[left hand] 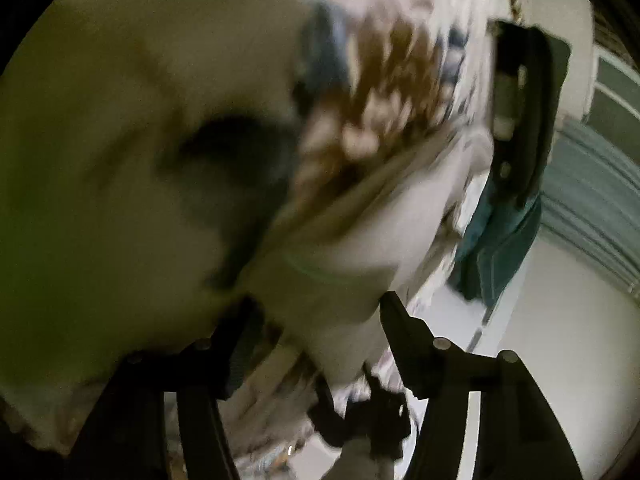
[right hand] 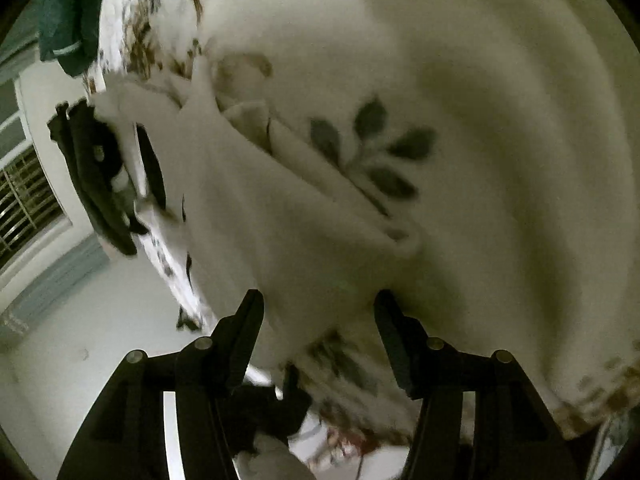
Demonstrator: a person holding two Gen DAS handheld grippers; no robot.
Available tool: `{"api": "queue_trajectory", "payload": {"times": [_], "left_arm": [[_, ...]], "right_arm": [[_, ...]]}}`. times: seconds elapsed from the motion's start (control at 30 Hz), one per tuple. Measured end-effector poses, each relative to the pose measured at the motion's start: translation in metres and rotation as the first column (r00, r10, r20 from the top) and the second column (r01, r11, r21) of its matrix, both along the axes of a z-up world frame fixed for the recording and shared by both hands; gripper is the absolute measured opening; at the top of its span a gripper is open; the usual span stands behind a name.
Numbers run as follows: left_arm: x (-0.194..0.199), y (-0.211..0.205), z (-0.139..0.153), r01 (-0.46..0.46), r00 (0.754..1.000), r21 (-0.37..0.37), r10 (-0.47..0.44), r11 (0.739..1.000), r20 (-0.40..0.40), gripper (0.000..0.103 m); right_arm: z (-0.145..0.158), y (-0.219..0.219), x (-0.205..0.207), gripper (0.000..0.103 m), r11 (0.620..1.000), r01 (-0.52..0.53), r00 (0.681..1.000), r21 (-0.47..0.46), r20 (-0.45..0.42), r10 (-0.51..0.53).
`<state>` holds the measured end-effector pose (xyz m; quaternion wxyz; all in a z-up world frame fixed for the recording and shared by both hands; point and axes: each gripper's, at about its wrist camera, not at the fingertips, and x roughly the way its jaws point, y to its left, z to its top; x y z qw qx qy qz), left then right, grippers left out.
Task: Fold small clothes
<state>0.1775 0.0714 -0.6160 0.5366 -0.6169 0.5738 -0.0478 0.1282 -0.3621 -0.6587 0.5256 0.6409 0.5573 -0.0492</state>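
A cream garment (left hand: 132, 128) with a dark leaf print (right hand: 372, 152) fills both wrist views, blurred and hanging close to the cameras. In the left wrist view my left gripper (left hand: 316, 304) has its fingers wide apart with a fold of the cream cloth between them. My right gripper (right hand: 318, 300) is also spread wide, with the cloth's edge lying between its fingers. In the right wrist view the left gripper (right hand: 104, 172) shows at the left by the cloth's far corner. In the left wrist view the right gripper (left hand: 516, 120) shows at the upper right.
A patterned white and brown bedspread (left hand: 400, 92) lies behind the garment. A teal cloth (left hand: 496, 240) hangs at the right, also at the top left of the right wrist view (right hand: 68, 12). A white floor (right hand: 100, 312) and a barred window (right hand: 24, 196) lie beyond.
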Motion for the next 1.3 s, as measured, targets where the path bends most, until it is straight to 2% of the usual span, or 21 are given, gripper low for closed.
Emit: {"api": "queue_trajectory", "payload": {"times": [0.03, 0.07, 0.13, 0.23, 0.37, 0.5, 0.57, 0.6, 0.63, 0.67, 0.7, 0.73, 0.77, 0.8, 0.87, 0.97, 1.07, 1.13, 1.17, 1.23, 1.3], "left_arm": [[0.004, 0.001, 0.002, -0.006, 1.0, 0.029, 0.006, 1.0, 0.013, 0.019], [0.006, 0.002, 0.002, -0.002, 1.0, 0.04, 0.002, 0.999, 0.01, 0.012], [0.008, 0.006, 0.006, 0.001, 1.0, 0.055, -0.002, 0.998, 0.018, 0.011], [0.008, 0.016, 0.008, 0.04, 0.999, 0.072, -0.042, 0.997, 0.026, 0.011], [0.007, 0.039, 0.003, 0.053, 0.998, 0.076, -0.055, 0.996, 0.023, 0.012], [0.01, 0.068, 0.016, 0.091, 0.995, 0.178, -0.097, 0.98, 0.024, 0.011], [0.015, 0.08, 0.028, 0.128, 0.99, 0.243, -0.136, 0.962, 0.019, 0.012], [0.019, 0.083, 0.034, 0.152, 0.986, 0.274, -0.166, 0.95, 0.026, 0.013], [0.029, 0.082, 0.046, 0.198, 0.974, 0.33, -0.222, 0.923, 0.036, 0.013], [0.038, 0.08, 0.055, 0.244, 0.959, 0.382, -0.28, 0.891, 0.041, 0.019], [0.055, 0.071, 0.067, 0.293, 0.935, 0.43, -0.35, 0.854, 0.057, 0.031], [0.069, 0.061, 0.076, 0.322, 0.914, 0.458, -0.399, 0.828, 0.079, 0.042], [0.084, 0.051, 0.085, 0.347, 0.889, 0.492, -0.447, 0.798, 0.097, 0.065], [0.101, 0.038, 0.093, 0.363, 0.864, 0.518, -0.488, 0.774, 0.125, 0.067], [0.133, 0.016, 0.1, 0.389, 0.824, 0.538, -0.543, 0.748, 0.161, 0.067], [0.193, -0.027, 0.102, 0.431, 0.752, 0.595, -0.635, 0.678, 0.179, 0.067], [0.242, -0.066, 0.093, 0.471, 0.688, 0.647, -0.709, 0.6, 0.157, 0.067], [0.265, -0.082, 0.084, 0.495, 0.657, 0.656, -0.739, 0.57, 0.146, 0.067], [0.276, -0.093, 0.079, 0.505, 0.641, 0.672, -0.757, 0.542, 0.128, 0.067], [0.291, -0.111, 0.072, 0.526, 0.612, 0.689, -0.784, 0.498, 0.1, 0.067], [0.304, -0.128, 0.056, 0.566, 0.583, 0.701, -0.812, 0.435, 0.033, 0.067]], "right_arm": [[0.001, -0.001, 0.0, 0.02, 0.999, 0.04, 0.999, -0.022, 0.006, -0.04], [0.003, -0.002, -0.001, 0.016, 0.997, 0.075, 0.997, -0.036, 0.011, -0.074], [0.008, -0.002, -0.003, 0.012, 0.993, 0.096, 0.995, -0.074, 0.01, -0.096], [0.015, 0.0, -0.004, 0.011, 0.988, 0.085, 0.996, -0.131, 0.001, -0.085], [0.015, -0.009, -0.004, 0.011, 0.984, 0.108, 0.994, -0.14, -0.015, -0.111], [0.015, -0.022, -0.013, 0.012, 0.985, 0.107, 0.993, -0.137, -0.029, -0.112], [0.019, -0.031, -0.02, 0.016, 0.989, 0.082, 0.995, -0.126, -0.051, -0.089], [0.024, -0.034, -0.018, 0.025, 0.989, 0.046, 0.996, -0.137, -0.066, -0.056], [0.03, -0.037, -0.015, 0.041, 0.987, 0.003, 0.996, -0.163, -0.082, -0.017], [0.041, -0.041, -0.008, 0.047, 0.975, -0.063, 0.995, -0.215, -0.093, 0.043], [0.051, -0.044, 0.001, 0.055, 0.958, -0.123, 0.99, -0.258, -0.098, 0.1], [0.059, -0.046, 0.01, 0.056, 0.941, -0.177, 0.983, -0.288, -0.101, 0.153], [0.068, -0.048, 0.026, 0.056, 0.914, -0.25, 0.968, -0.321, -0.108, 0.226], [0.075, -0.05, 0.042, 0.056, 0.889, -0.301, 0.954, -0.344, -0.11, 0.28], [0.087, -0.051, 0.082, 0.057, 0.849, -0.374, 0.925, -0.373, -0.082, 0.371], [0.094, -0.051, 0.145, 0.062, 0.804, -0.434, 0.888, -0.406, -0.043, 0.457], [0.095, -0.047, 0.23, 0.062, 0.751, -0.476, 0.846, -0.458, -0.006, 0.533], [0.09, -0.043, 0.273, 0.062, 0.736, -0.495, 0.829, -0.462, 0.003, 0.559], [0.086, -0.04, 0.296, 0.062, 0.728, -0.504, 0.82, -0.465, 0.005, 0.572], [0.079, -0.034, 0.329, 0.062, 0.706, -0.528, 0.805, -0.472, -0.013, 0.594], [0.066, -0.025, 0.357, 0.062, 0.667, -0.574, 0.778, -0.475, -0.061, 0.625]]}}
